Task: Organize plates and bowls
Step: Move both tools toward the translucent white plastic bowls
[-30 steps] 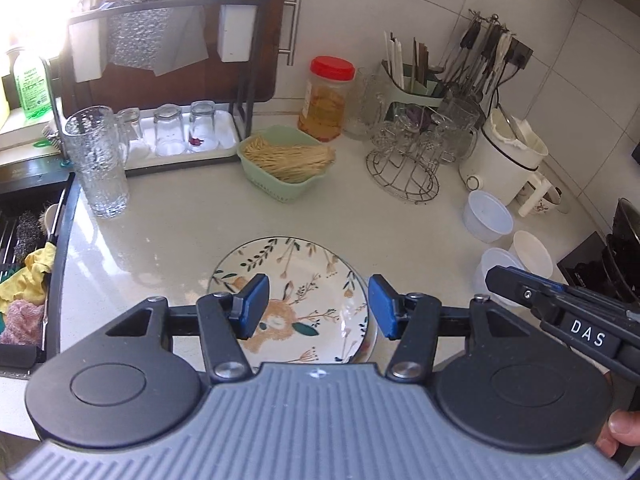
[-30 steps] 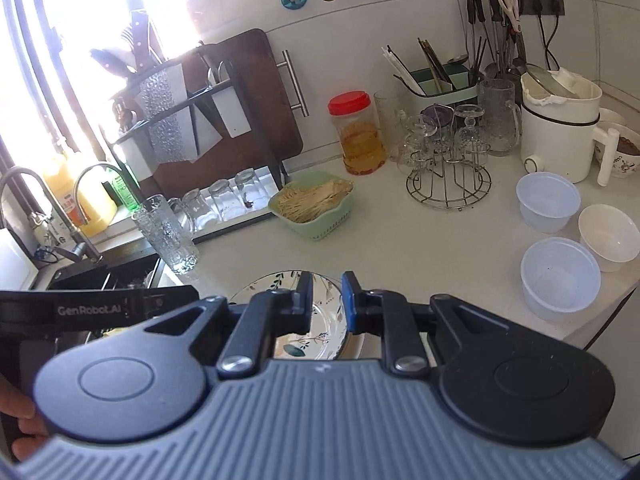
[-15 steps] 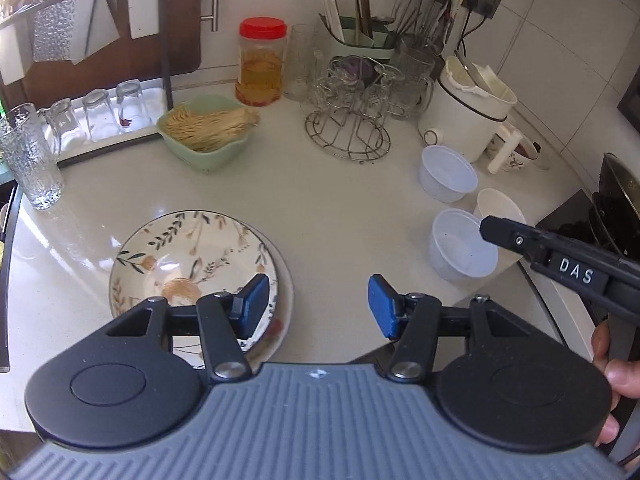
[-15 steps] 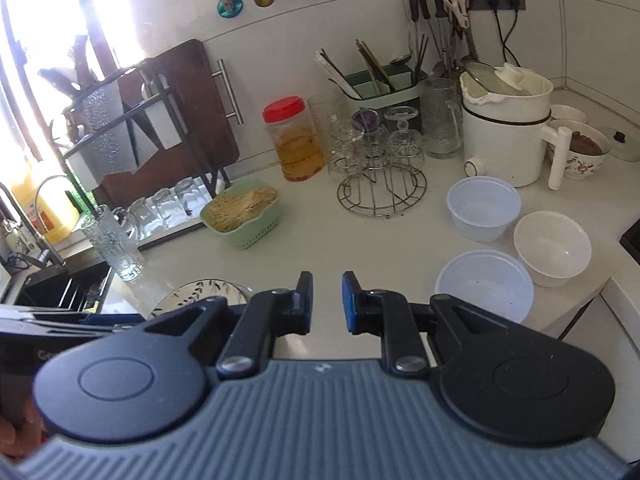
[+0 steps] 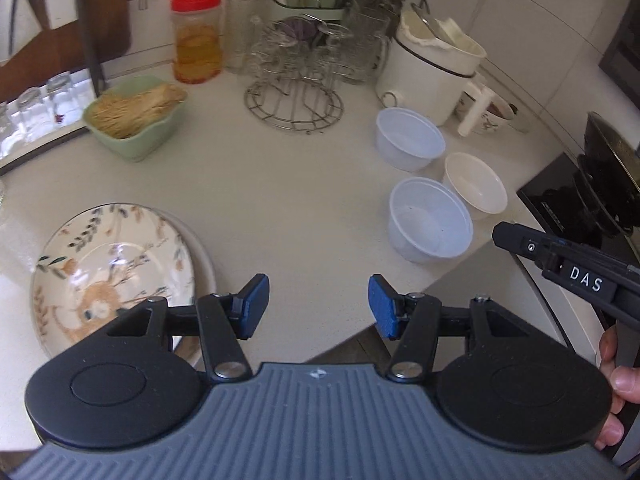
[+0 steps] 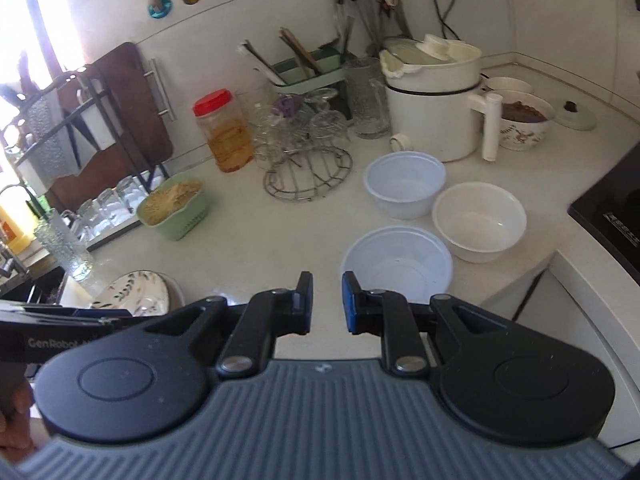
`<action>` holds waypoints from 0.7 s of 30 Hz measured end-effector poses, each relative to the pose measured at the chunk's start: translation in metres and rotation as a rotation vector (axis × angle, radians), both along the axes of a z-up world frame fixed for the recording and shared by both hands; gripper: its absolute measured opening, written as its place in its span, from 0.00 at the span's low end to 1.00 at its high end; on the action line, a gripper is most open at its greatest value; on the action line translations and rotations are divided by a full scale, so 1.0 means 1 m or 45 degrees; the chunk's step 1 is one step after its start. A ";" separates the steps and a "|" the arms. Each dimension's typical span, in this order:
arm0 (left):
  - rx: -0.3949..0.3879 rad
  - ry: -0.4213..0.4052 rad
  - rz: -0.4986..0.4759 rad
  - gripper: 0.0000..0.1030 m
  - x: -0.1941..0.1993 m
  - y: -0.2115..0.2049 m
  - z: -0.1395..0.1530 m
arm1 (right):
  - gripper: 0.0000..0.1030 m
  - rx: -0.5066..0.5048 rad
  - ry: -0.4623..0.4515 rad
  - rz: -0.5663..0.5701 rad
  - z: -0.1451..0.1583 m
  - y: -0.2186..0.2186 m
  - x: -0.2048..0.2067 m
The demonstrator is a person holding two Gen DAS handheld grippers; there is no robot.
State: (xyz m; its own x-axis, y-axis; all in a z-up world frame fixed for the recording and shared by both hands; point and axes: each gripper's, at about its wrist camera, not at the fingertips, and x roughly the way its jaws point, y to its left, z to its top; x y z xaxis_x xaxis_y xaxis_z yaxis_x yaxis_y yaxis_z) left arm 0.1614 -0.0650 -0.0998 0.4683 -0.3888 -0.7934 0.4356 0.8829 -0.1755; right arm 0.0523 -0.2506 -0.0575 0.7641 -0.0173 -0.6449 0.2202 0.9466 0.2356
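Left gripper (image 5: 316, 306) had its jaws spread apart, nothing between them, above the bare tabletop (image 5: 280, 184). Right gripper (image 6: 326, 302) had its jaws drawn nearly together, empty, just in front of the near plastic bowl (image 6: 398, 266). That bowl was empty. The far plastic bowl (image 6: 404, 184) and the white bowl (image 6: 478, 220) beside it were also empty; all three stood close together on the tabletop, right side. Floral plate (image 5: 112, 268) rested on a plain plate (image 5: 204, 264), left of the left gripper. Green basket (image 5: 136, 124) held pale thin sticks. Red-lidded jar (image 5: 197, 38) held amber contents. Patterned bowl (image 6: 524, 124) behind the white pot (image 6: 432, 108) held something brown.
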 end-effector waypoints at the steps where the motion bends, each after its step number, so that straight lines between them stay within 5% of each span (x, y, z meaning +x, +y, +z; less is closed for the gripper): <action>1: 0.003 0.007 -0.024 0.59 0.003 -0.006 -0.005 | 0.19 -0.008 -0.002 -0.018 -0.002 -0.003 -0.002; 8: -0.007 0.043 -0.116 0.70 0.038 -0.046 -0.033 | 0.19 -0.036 0.002 -0.087 -0.018 -0.029 -0.005; 10: -0.030 0.063 -0.131 0.71 0.052 -0.057 -0.043 | 0.43 -0.036 -0.029 -0.128 -0.017 -0.038 -0.007; 11: -0.066 0.109 -0.133 0.71 0.061 -0.061 -0.050 | 0.44 -0.022 -0.038 -0.142 -0.018 -0.044 -0.007; 15: -0.230 0.290 -0.038 0.71 0.089 -0.070 -0.073 | 0.43 -0.030 -0.055 -0.151 -0.024 -0.056 -0.002; 21: -0.229 0.276 -0.075 0.70 0.102 -0.099 -0.074 | 0.42 -0.024 0.002 -0.152 -0.051 -0.069 0.022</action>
